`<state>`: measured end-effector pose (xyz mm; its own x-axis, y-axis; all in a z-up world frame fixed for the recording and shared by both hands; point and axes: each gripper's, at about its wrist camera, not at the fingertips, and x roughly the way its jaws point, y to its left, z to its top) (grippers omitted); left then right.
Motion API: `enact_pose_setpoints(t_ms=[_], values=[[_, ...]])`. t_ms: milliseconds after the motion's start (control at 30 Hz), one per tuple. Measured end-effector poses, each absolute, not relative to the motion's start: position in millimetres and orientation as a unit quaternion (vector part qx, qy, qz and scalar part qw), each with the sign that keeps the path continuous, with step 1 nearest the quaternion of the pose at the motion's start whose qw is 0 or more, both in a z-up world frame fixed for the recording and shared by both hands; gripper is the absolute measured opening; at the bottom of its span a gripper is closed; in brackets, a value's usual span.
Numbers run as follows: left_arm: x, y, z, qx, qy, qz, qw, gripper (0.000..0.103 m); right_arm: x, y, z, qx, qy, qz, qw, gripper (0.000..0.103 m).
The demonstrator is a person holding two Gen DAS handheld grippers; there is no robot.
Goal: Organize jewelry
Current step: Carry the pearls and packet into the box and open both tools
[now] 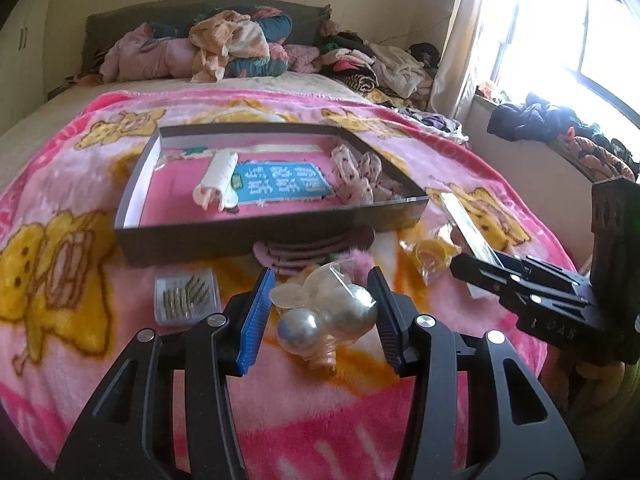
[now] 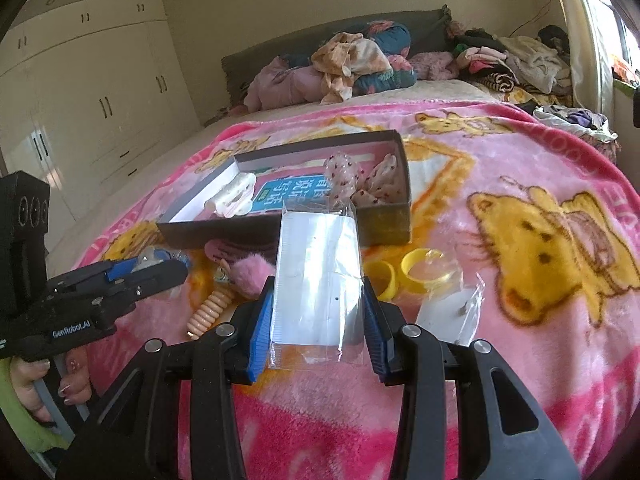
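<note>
A clear packet of large pearl earrings (image 1: 326, 316) is seen between the blue-padded fingers of the left gripper (image 1: 322, 308), lifted above the pink bear-print blanket (image 1: 80, 184). The packet's plastic appears to reach both pads, yet whether the pads actually press on it cannot be told from the left wrist view. The right gripper (image 2: 318, 312) is pinched on a clear sleeve with a white card (image 2: 316, 276) — its side edges are met by both pads, and it is held upright in front of the camera.

A dark shallow box (image 2: 384, 224) is set on the blanket beyond both grippers. Inside it, a white hair clip (image 2: 232, 198) is laid at the left, spotted translucent pieces (image 1: 356, 172) are gathered at the right, and a teal panel with white Chinese characters (image 1: 280, 182) is printed on the pink floor; the characters are too blurred to be read reliably. "GenRobot.AI" is printed in white on the left gripper's body in the right wrist view.

Just in front of the box, a pink fluffy item (image 2: 252, 276) and a peach coiled hair tie (image 2: 210, 312) are seen. A small clear case of gold-toned clips (image 1: 186, 294) is placed to the left, and yellow rings in a clear bag (image 2: 412, 274) lie to the right, with another small carded packet (image 2: 452, 312) beside them. Heaped clothes (image 1: 224, 46) are piled at the far end of the bed. A hand (image 2: 48, 384) is wrapped around the left gripper's handle.
</note>
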<state>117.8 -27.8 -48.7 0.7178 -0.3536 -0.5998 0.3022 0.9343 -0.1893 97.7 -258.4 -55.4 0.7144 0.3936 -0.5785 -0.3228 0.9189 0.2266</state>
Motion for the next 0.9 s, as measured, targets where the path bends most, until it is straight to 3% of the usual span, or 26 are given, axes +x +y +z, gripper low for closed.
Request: enact_pose_setpoints(t_ms=[900], values=[[185,-34,-32,-0.040,0.321,-0.154,0.934,0.039,166,-258,-23,0.032,0.304,0.184,0.934,0.038]])
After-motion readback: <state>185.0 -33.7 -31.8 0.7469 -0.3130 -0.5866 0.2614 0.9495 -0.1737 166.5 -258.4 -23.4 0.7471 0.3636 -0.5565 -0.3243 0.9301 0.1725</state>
